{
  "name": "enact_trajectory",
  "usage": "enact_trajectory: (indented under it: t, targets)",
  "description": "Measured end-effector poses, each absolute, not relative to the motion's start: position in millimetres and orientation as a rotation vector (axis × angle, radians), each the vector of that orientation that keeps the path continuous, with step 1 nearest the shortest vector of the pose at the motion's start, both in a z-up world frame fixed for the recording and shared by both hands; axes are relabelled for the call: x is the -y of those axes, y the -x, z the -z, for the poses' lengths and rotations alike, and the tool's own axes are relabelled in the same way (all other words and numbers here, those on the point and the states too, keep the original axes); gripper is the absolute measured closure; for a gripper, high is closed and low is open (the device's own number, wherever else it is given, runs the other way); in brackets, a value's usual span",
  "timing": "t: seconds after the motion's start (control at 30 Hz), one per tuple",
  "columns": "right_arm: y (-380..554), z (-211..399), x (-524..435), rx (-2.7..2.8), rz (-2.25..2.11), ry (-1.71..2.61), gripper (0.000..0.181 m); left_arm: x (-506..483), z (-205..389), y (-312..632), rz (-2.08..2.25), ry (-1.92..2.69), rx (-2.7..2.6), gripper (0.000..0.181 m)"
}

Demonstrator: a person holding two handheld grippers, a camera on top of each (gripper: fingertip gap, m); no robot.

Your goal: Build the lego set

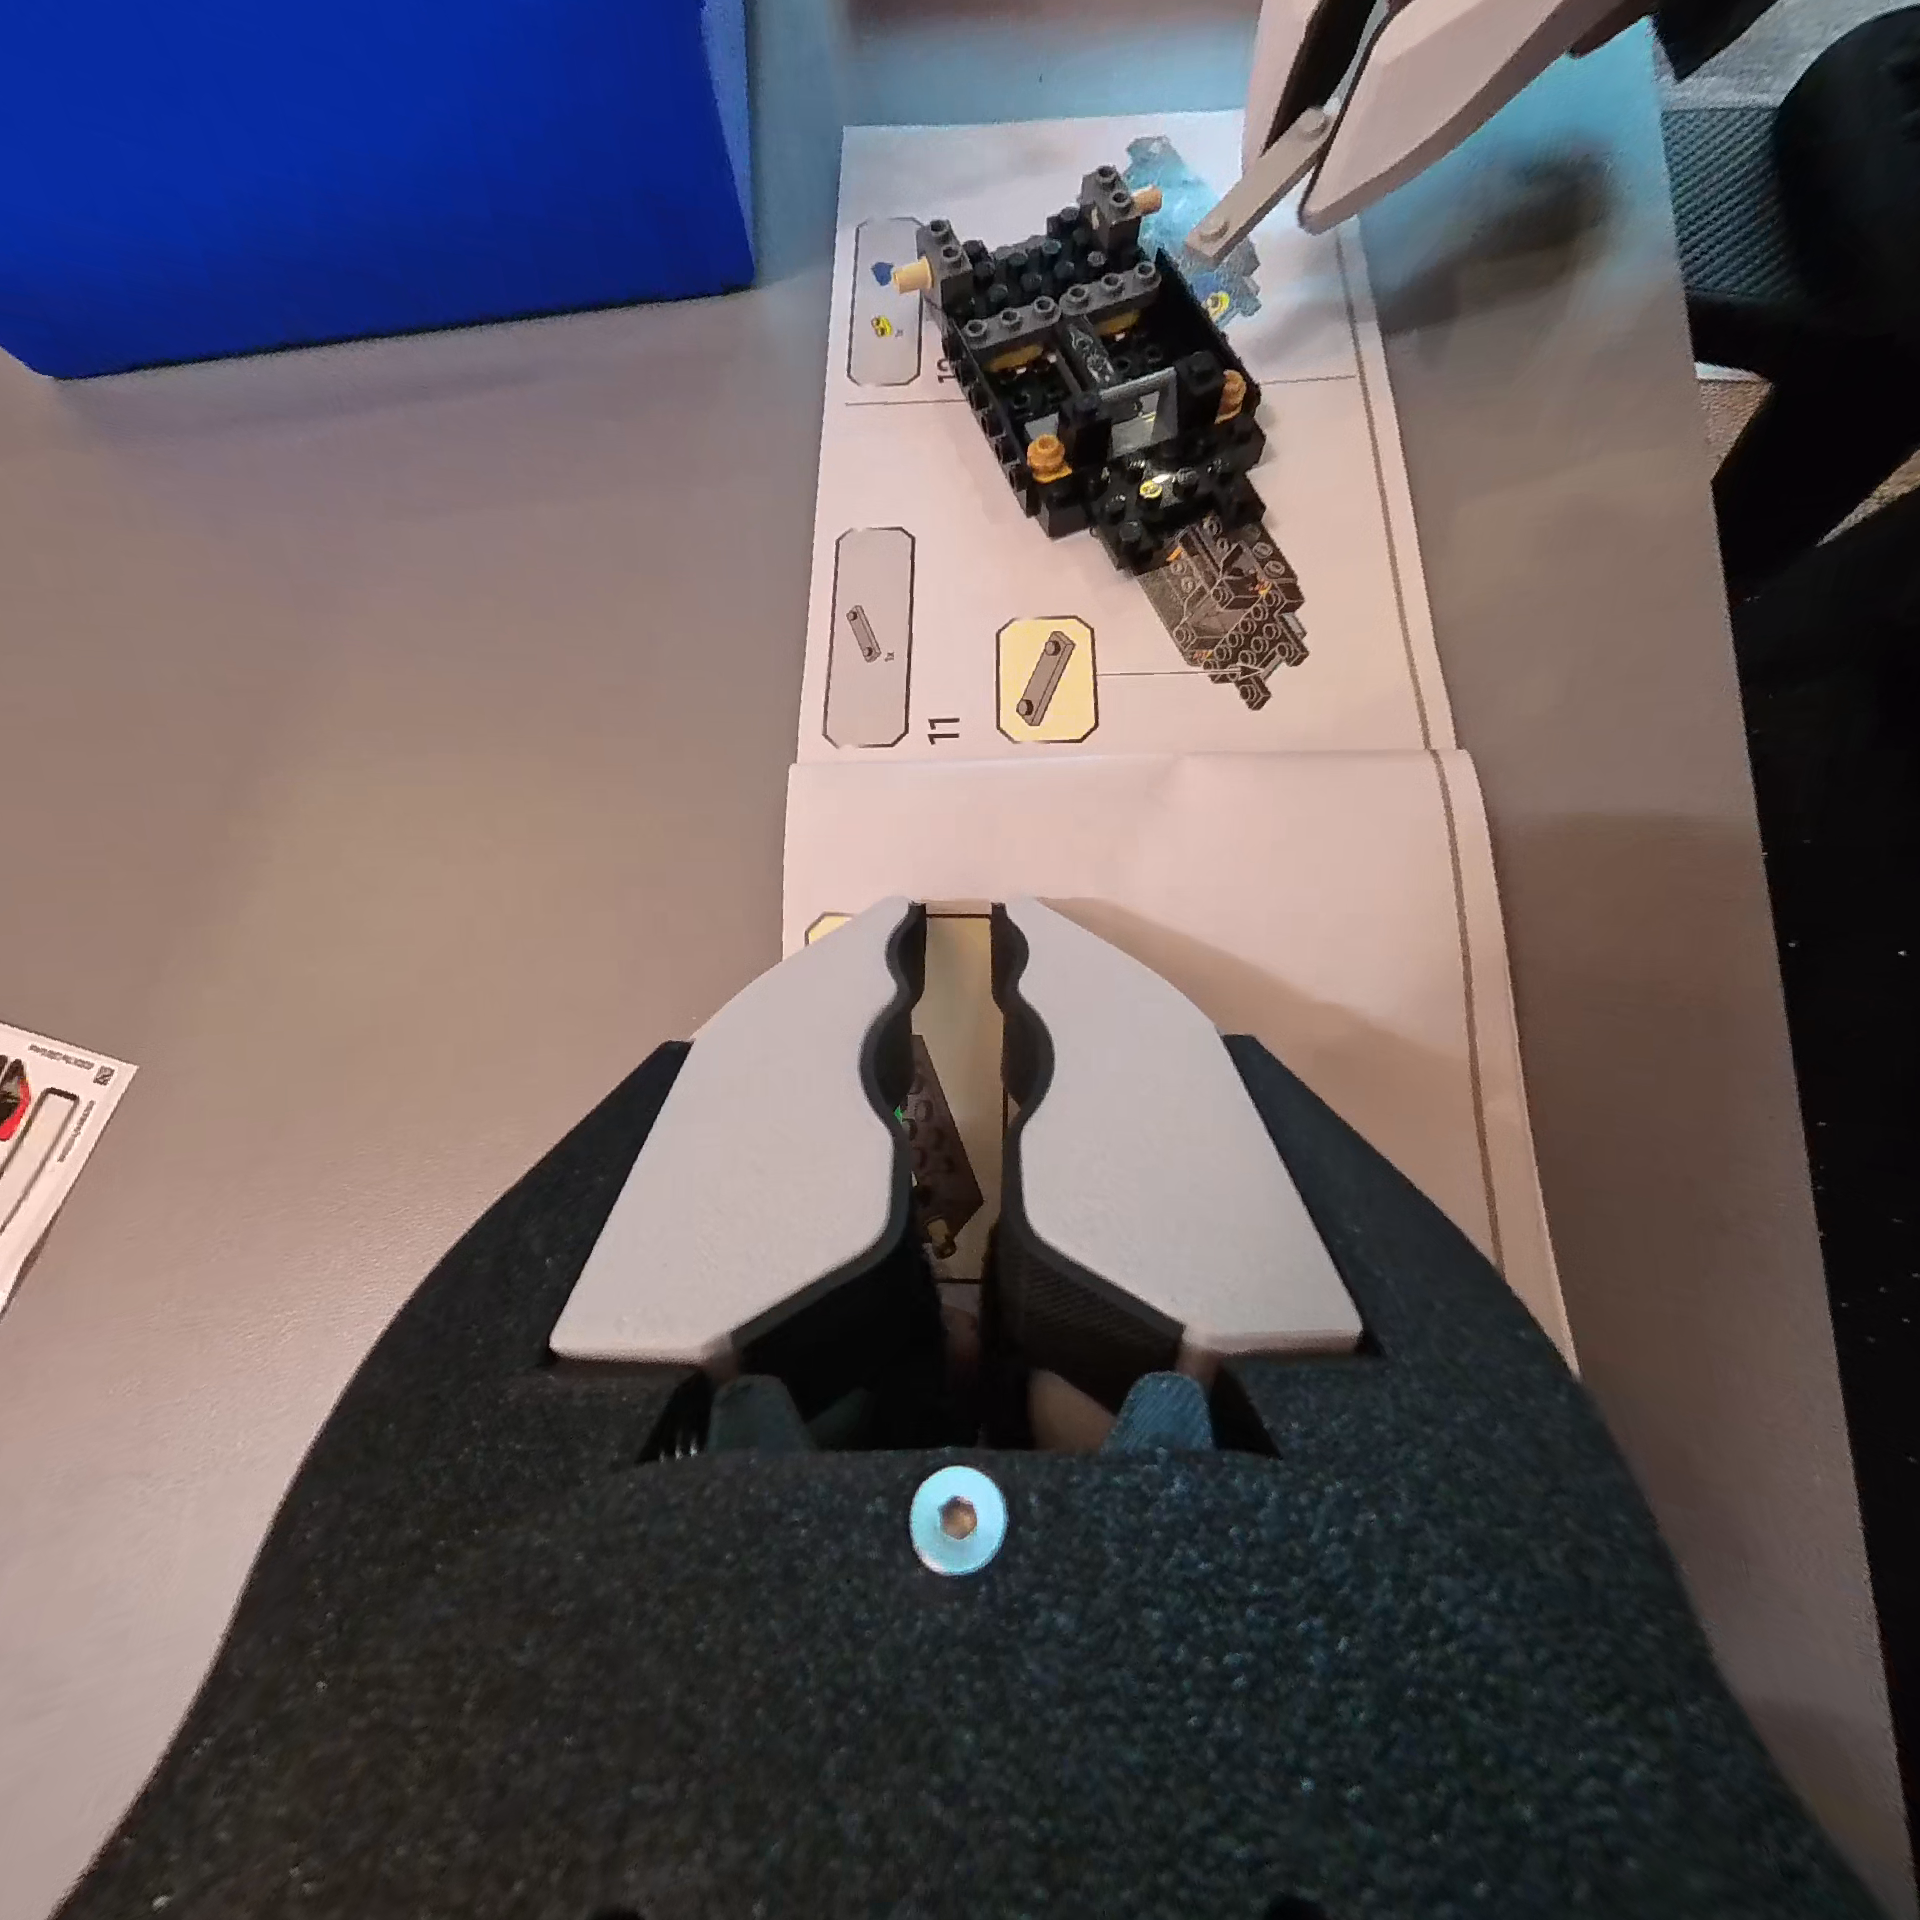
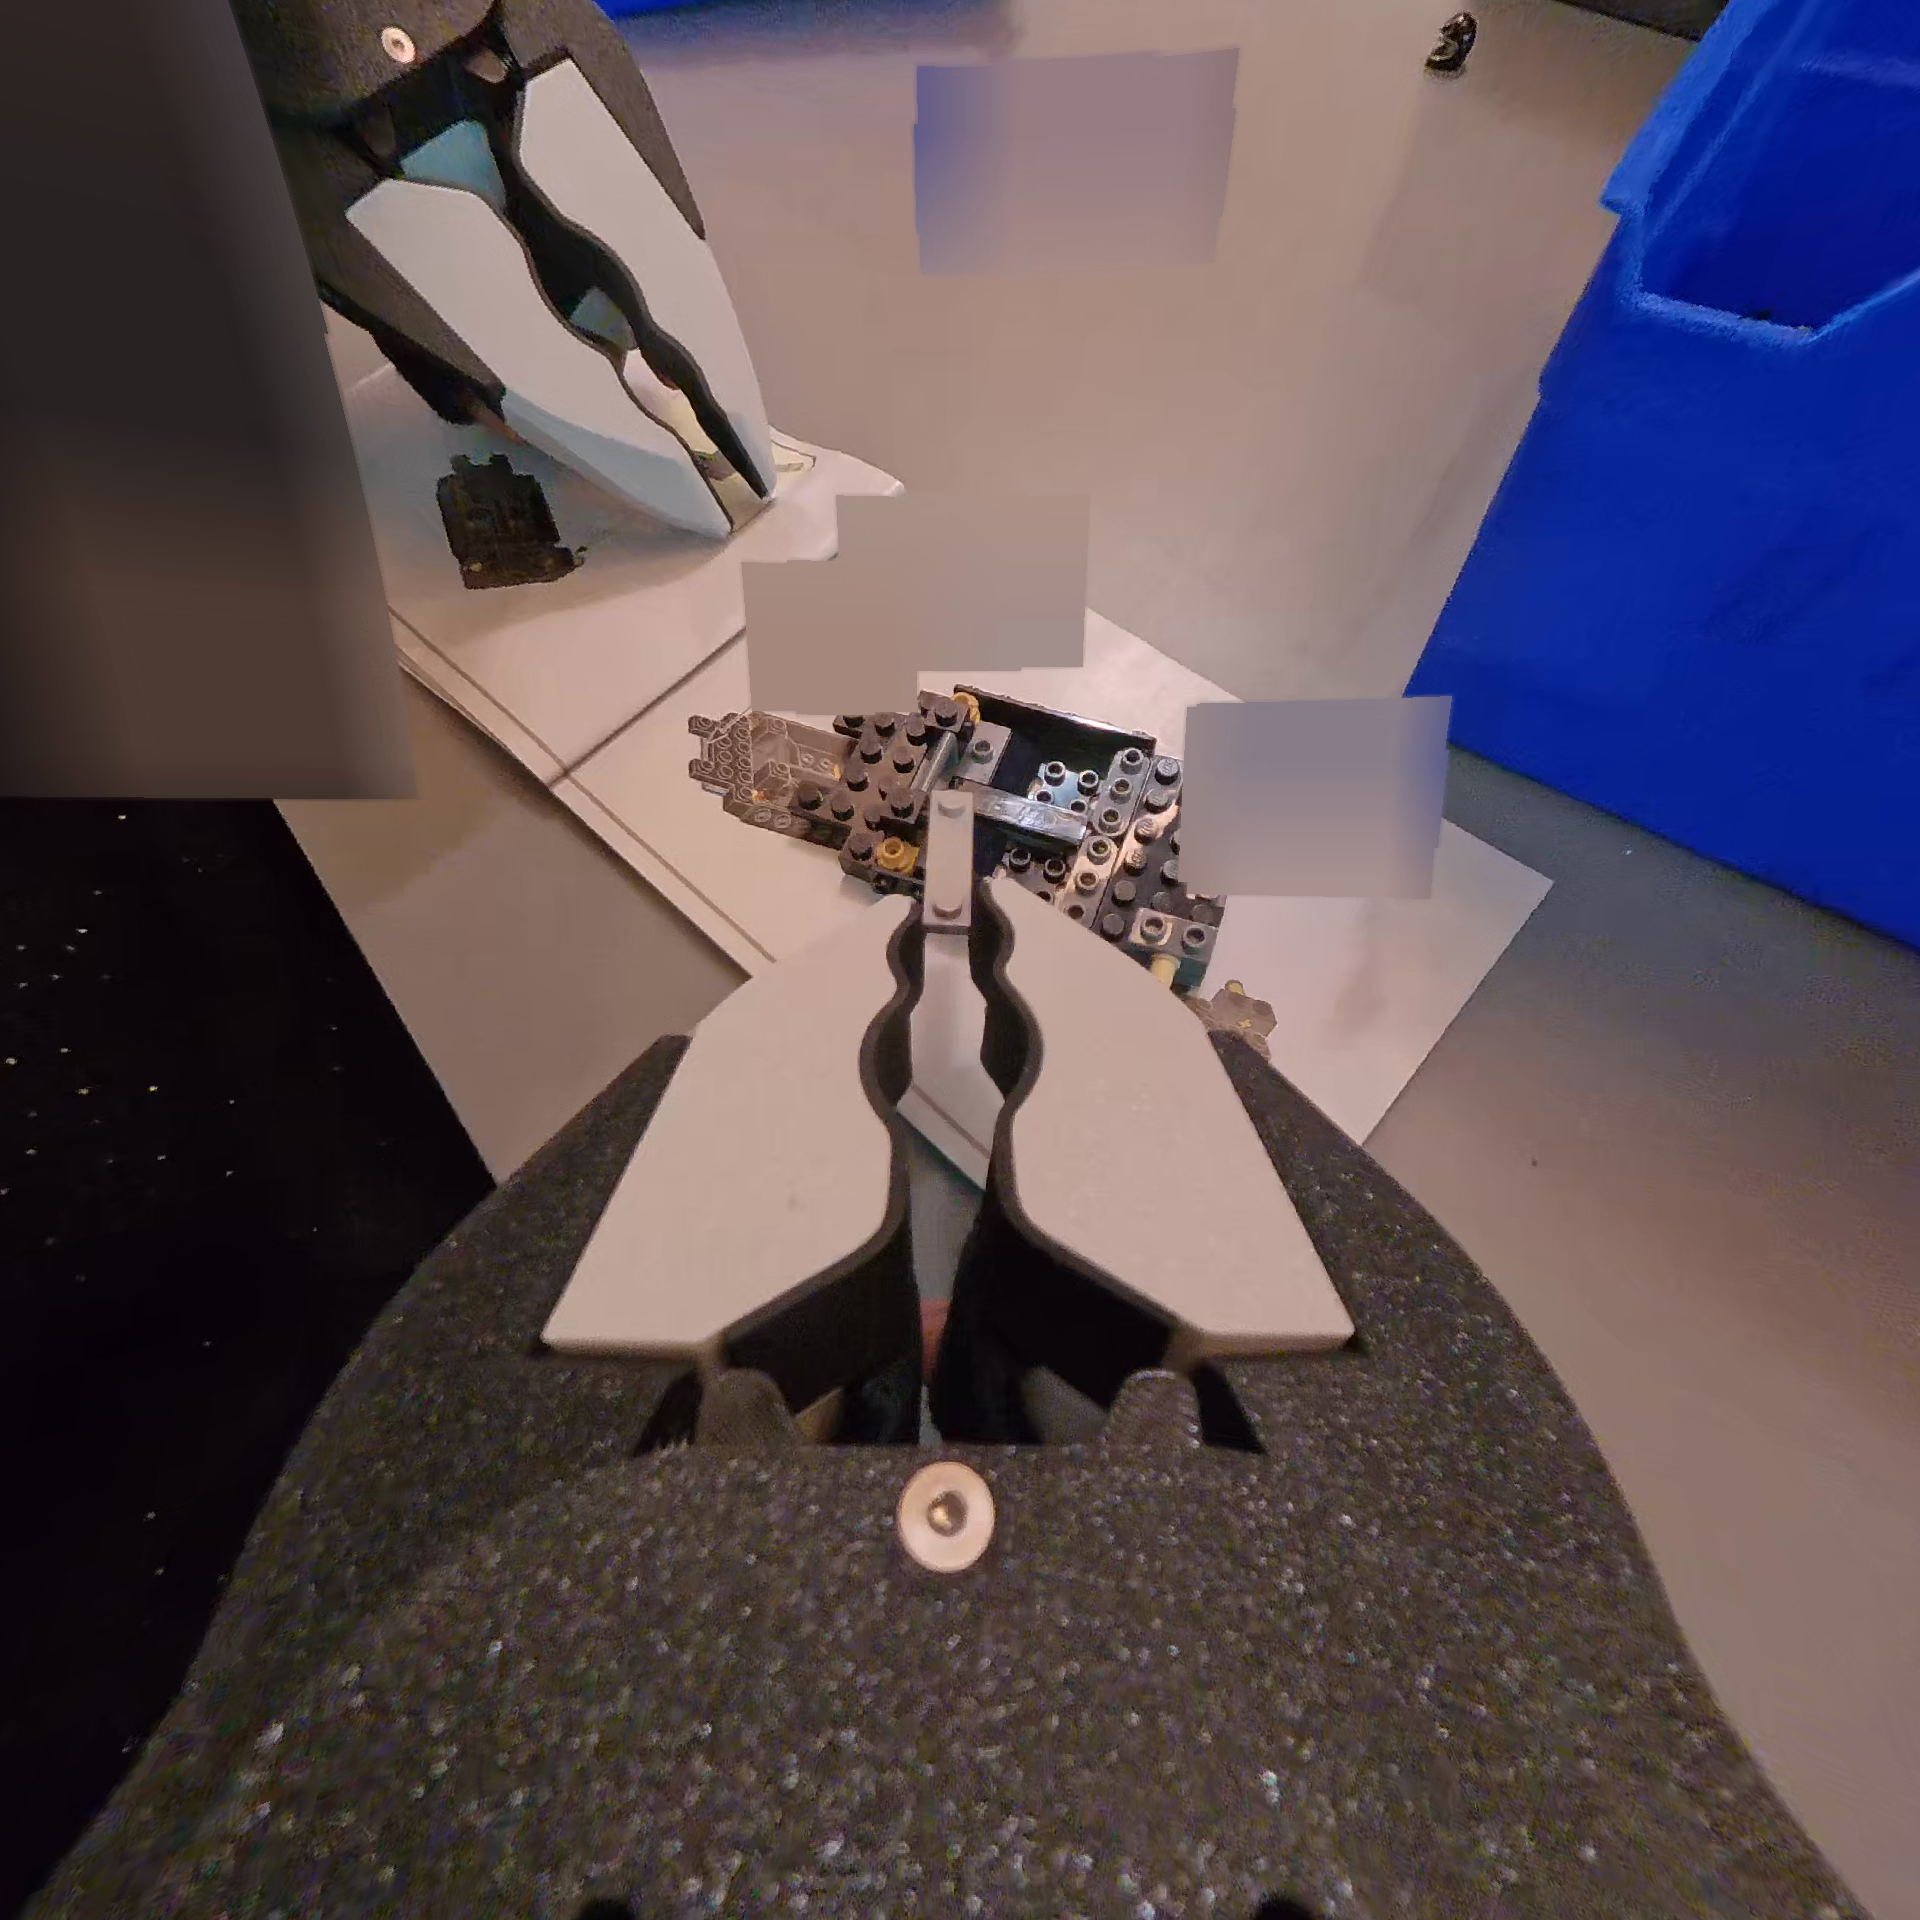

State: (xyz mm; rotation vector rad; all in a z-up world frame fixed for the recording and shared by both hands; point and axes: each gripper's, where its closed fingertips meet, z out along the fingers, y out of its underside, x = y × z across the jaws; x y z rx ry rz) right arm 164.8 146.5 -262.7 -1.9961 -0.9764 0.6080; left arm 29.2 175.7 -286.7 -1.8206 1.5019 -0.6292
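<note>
The black Lego car chassis (image 1: 1112, 416) sits on the open instruction booklet (image 1: 1143, 831). My right gripper (image 2: 951, 904) is shut on a thin grey plate (image 2: 951, 852) with a stud at each end. It holds the plate just above the chassis (image 2: 894, 790), near its far right corner. In the left wrist view the right gripper (image 1: 1294, 171) and the plate (image 1: 1236, 213) come in from the top right. My left gripper (image 1: 961, 914) is empty, its jaws a narrow gap apart. It hangs low over the near page, and the right wrist view shows its tips (image 2: 732, 488) down at the paper.
A blue bin (image 1: 364, 156) stands beyond the booklet on the left and also shows in the right wrist view (image 2: 1714, 468). A sticker sheet (image 1: 52, 1132) lies at the left edge. The table ends just right of the booklet, with dark floor (image 1: 1829, 935) beyond.
</note>
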Motion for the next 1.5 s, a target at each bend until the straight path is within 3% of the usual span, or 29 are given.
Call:
enact_trajectory:
  t: [1.5]
  targets:
    - [-135.3,288.5,-124.5,1.031,-0.637,2.124,0.173,-176.7,290.5,-28.7,0.654,1.868,-1.498,0.168]
